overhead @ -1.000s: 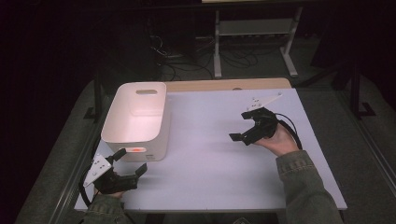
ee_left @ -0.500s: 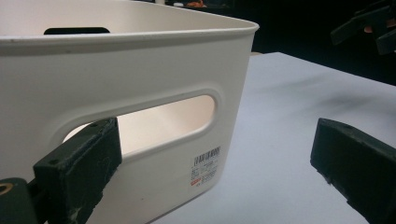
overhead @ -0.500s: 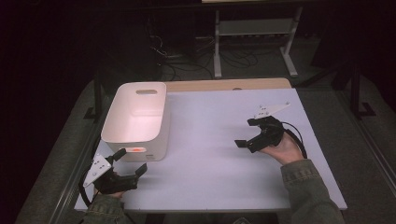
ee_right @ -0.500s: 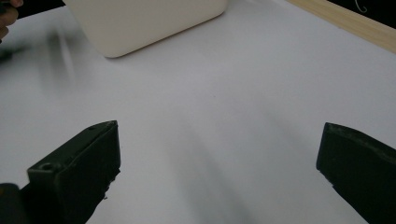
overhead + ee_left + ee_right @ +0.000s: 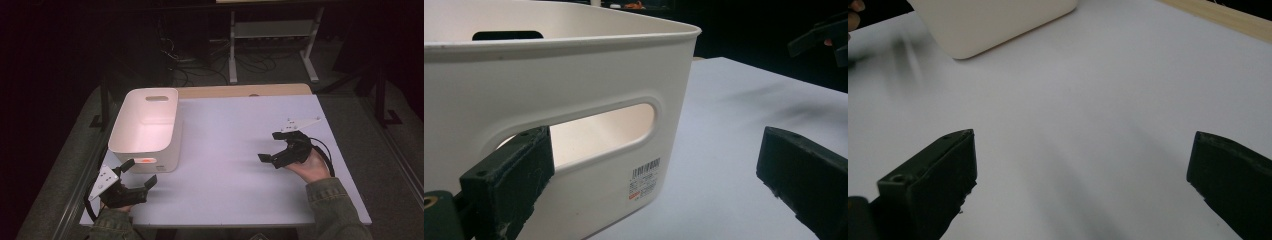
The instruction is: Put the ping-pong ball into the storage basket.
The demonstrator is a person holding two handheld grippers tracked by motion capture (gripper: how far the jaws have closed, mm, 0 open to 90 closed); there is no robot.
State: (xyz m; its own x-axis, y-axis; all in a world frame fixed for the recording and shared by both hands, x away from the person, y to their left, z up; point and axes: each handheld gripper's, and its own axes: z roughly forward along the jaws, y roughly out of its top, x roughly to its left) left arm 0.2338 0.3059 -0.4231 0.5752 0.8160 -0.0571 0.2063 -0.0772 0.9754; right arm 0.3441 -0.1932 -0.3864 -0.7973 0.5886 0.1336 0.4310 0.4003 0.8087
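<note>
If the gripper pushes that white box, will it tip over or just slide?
The white bin would probably slide: it sits flat and wide on the smooth table. It looks empty and thin-walled, so likely light. The left gripper is open near its handle slot, where lifting may flex it.

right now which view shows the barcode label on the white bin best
The left gripper view: the barcode label sits close and sharp on the white bin, just below its handle slot. The high view gives it as a small orange smudge on the bin's near wall. The right gripper view catches one bin corner, with no label visible.
</note>
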